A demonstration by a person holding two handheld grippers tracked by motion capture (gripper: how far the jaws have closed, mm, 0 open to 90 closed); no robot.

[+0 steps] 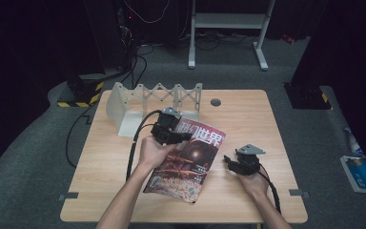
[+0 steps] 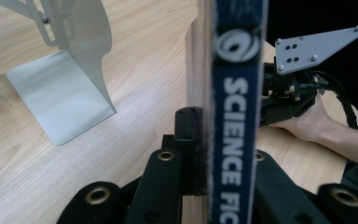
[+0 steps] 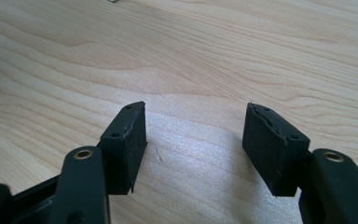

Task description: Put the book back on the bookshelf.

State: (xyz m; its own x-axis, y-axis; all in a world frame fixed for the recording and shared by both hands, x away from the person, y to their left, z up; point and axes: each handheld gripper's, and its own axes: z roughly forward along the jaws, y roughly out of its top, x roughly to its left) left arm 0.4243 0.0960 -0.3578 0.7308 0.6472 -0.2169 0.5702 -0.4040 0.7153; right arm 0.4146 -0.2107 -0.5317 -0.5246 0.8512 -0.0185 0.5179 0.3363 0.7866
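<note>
At the centre-left of the high view I have my left gripper point(image 1: 171, 135) clamped on the top edge of the magazine point(image 1: 190, 164), which slants down across the middle of the table point(image 1: 248, 114), just below the metal book rack point(image 1: 143, 102). At centre-right, my right gripper point(image 1: 238, 162) rests beside the magazine without touching it, jaws spread with nothing between them over bare wood.

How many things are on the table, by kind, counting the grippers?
Magazine: 1
Metal rack: 1
Grippers: 2, left gripper and right gripper
Total: 4
</note>
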